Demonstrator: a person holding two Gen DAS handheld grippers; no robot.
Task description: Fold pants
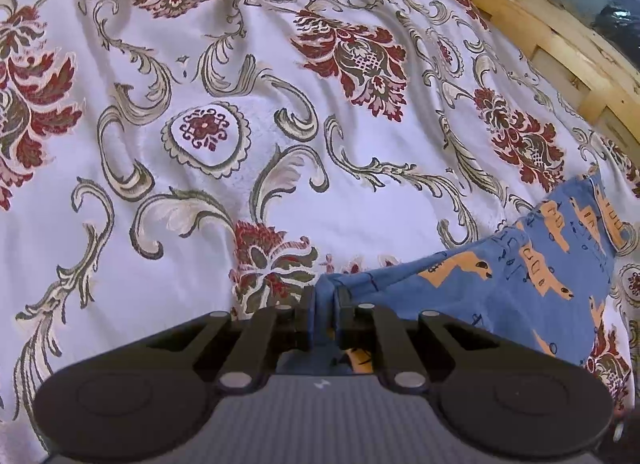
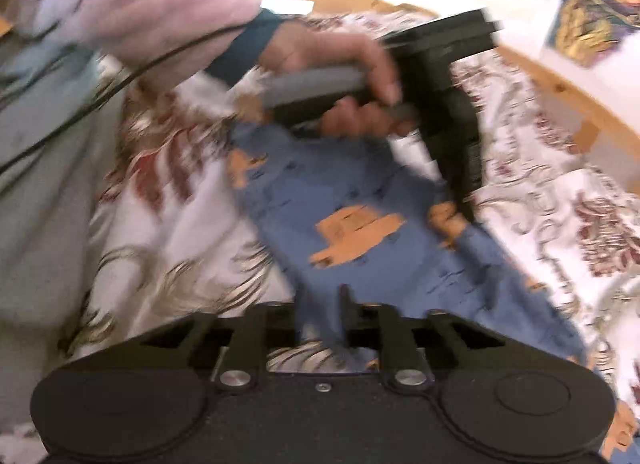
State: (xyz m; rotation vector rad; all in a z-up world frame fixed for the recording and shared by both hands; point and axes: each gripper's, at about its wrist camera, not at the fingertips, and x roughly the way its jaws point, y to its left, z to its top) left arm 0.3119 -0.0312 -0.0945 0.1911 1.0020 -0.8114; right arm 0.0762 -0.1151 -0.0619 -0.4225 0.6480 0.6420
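Left tongs: pressed together on a bunched edge of the pants, with blue cloth squeezed between the two black fingers.
Right tongs: pinching the near edge of the pants; the picture is blurred, yet cloth fills the narrow gap between the fingers.
Pants: blue fabric with an orange vehicle print, spread on the bedspread, running from the left tongs away to the right.
Bedspread: white, with red floral medallions and grey-green scrolls, creased.
Bed frame: pale wood, along the far and right edge.
Hand: grips the handle of the left tongs at the far side of the pants; pink sleeve with a dark cuff.
Writing: none readable; the far wall pictures are blurred.
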